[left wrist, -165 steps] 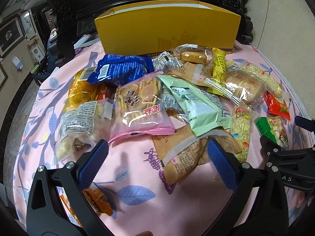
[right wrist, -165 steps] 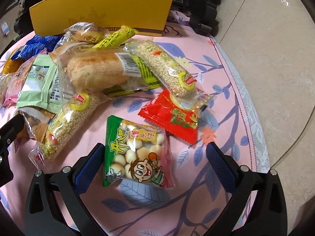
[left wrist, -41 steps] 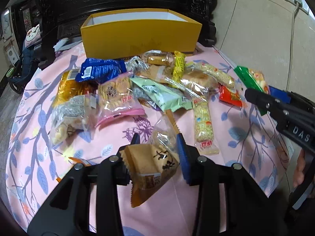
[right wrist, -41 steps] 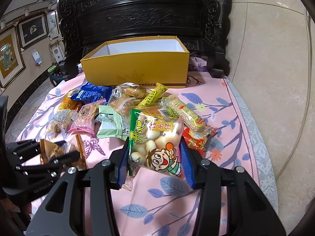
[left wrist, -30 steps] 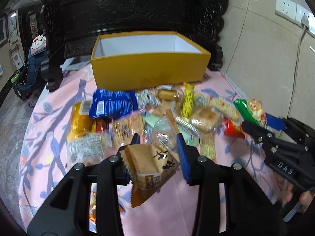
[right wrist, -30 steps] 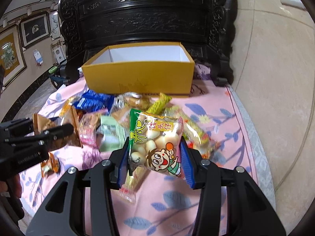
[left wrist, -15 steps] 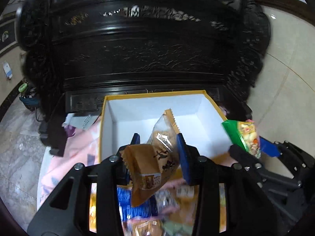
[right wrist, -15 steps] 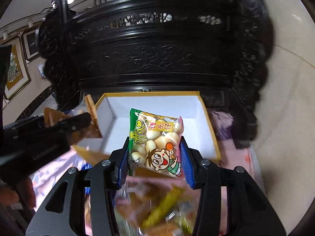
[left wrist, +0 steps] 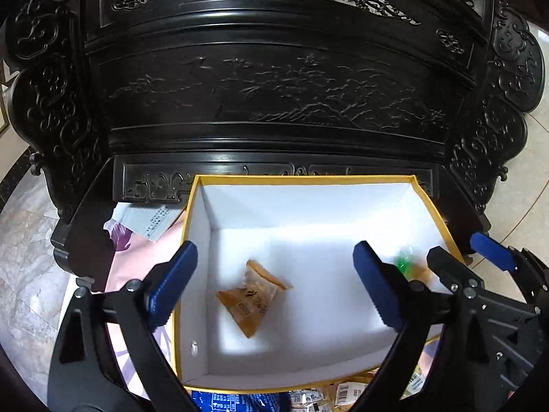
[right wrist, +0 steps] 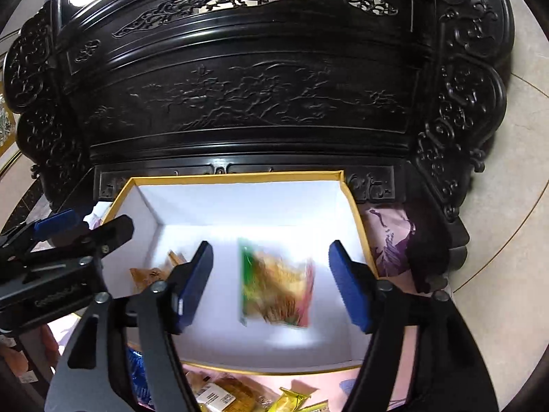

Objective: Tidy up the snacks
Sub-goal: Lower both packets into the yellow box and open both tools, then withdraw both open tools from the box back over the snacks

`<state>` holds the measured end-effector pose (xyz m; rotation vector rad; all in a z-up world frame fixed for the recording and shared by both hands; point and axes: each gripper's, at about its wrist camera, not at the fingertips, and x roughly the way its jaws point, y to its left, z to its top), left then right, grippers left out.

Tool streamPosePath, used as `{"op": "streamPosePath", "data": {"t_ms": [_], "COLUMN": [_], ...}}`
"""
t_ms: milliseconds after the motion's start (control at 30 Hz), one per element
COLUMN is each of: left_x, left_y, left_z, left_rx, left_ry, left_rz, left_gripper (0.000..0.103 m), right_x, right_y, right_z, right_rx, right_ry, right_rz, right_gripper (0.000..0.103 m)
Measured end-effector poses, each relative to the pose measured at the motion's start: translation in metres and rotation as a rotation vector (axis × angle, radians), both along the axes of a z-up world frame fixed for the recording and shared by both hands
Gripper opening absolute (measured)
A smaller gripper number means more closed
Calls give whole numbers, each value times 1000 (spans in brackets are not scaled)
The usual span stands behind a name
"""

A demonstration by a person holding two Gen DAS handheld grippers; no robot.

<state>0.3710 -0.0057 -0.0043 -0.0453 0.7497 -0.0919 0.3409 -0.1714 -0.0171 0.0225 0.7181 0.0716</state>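
Note:
A yellow box (left wrist: 302, 180) with a white inside stands open below both grippers; it also shows in the right wrist view (right wrist: 236, 178). My left gripper (left wrist: 274, 285) is open above the box. A brown snack packet (left wrist: 252, 300) lies on the box floor under it, also seen in the right wrist view (right wrist: 149, 274). My right gripper (right wrist: 271, 281) is open. A green and yellow snack bag (right wrist: 276, 290) is blurred between its fingers, inside the box. A green corner of it (left wrist: 403, 262) shows in the left wrist view.
A dark carved wooden cabinet (left wrist: 274, 86) rises right behind the box. Other snack packets (right wrist: 226, 395) lie on the pink cloth (right wrist: 391, 240) in front of the box. A blue packet (left wrist: 226, 401) is at the box's front wall. Papers (left wrist: 151, 219) lie left of the box.
Both grippers have opened over the box. The brown packet has dropped to the box floor. The green bag has left the right gripper and is blurred inside the box.

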Motion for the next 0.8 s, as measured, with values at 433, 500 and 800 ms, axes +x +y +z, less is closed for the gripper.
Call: {"op": "streamPosePath", "data": {"t_ms": [433,500,800], "left_x": [-68,-99,-258], "left_y": [11,18,53], "left_z": [28,27,-30], "left_rx": [-21,-16,-5], "left_ry": [-52,-59,-11], "left_rz": [-55,-68,-96], "left_gripper": [94,94,96], "right_x": [-37,-55,-191], "right_y": [-3,-4,-8], "right_z": [8,10,-20], "right_rx": [-3,-6,-33], "right_ry": [-1,-2,37], "right_rz": [4,14,72], "right_gripper": [72,72,72]}}
